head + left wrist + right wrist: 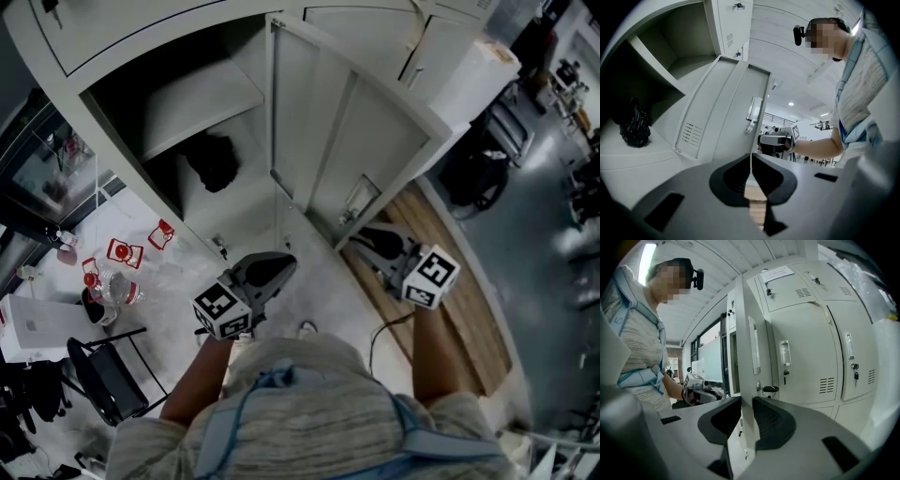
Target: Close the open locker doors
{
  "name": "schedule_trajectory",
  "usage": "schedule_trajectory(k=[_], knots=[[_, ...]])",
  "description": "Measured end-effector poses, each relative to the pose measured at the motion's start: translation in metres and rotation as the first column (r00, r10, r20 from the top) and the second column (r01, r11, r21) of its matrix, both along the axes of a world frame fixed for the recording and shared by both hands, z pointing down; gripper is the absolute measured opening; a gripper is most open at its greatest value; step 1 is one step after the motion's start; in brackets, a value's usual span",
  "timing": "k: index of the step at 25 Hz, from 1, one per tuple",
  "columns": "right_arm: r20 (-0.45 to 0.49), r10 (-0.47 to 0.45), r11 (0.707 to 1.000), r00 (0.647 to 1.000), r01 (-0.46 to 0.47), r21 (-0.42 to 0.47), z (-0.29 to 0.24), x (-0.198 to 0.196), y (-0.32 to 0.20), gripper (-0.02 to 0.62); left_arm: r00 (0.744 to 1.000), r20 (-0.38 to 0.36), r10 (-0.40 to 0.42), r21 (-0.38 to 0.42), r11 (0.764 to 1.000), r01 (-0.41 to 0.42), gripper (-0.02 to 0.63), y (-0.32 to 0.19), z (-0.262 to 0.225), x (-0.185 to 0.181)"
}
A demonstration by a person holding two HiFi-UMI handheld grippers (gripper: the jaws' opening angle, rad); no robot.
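Observation:
The grey locker door [352, 141] stands swung out from the open compartment [211, 112]; a black bag [214, 161] lies inside below a shelf. My right gripper [361, 234] is at the door's free edge near its latch. In the right gripper view the door's edge [743, 333] runs down between the pads, and the right gripper [746, 401] is shut on it. My left gripper [281, 265] hangs in front of the compartment, apart from the door. It is shut [751, 161] with nothing held, and looks at the door's inner face [726, 112] and the bag [633, 127].
Closed lockers [811, 357] stand to the right of the open one. A wooden floor strip [459, 291] and a cable [380, 333] lie under my right arm. At the left are red-and-white items [124, 251], bottles [112, 289] and a black chair [108, 375].

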State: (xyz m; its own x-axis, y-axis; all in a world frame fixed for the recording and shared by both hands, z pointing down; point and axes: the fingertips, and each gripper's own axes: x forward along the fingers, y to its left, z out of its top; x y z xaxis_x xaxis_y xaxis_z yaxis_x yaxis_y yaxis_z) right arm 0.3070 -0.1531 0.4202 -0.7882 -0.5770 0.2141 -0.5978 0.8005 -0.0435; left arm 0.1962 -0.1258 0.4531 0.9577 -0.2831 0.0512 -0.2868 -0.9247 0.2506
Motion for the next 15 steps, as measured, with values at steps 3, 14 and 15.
schedule_trajectory(k=[3,14,15], knots=[[-0.013,0.011,1.0,1.0,-0.011,-0.018,0.004,-0.012,0.007,0.081,1.0,-0.001,0.015,0.001,1.0,-0.015,0.003,0.003,-0.001,-0.009],[-0.058,0.021,1.0,0.998,-0.022,-0.021,0.004,-0.069,0.027,0.083,0.999,0.008,0.035,0.009,0.999,-0.035,0.003,0.01,-0.001,-0.063],[-0.056,0.025,0.999,0.998,-0.026,-0.018,0.004,-0.076,0.028,0.081,0.999,0.008,0.034,0.01,0.999,-0.034,0.003,0.01,-0.001,-0.069]])
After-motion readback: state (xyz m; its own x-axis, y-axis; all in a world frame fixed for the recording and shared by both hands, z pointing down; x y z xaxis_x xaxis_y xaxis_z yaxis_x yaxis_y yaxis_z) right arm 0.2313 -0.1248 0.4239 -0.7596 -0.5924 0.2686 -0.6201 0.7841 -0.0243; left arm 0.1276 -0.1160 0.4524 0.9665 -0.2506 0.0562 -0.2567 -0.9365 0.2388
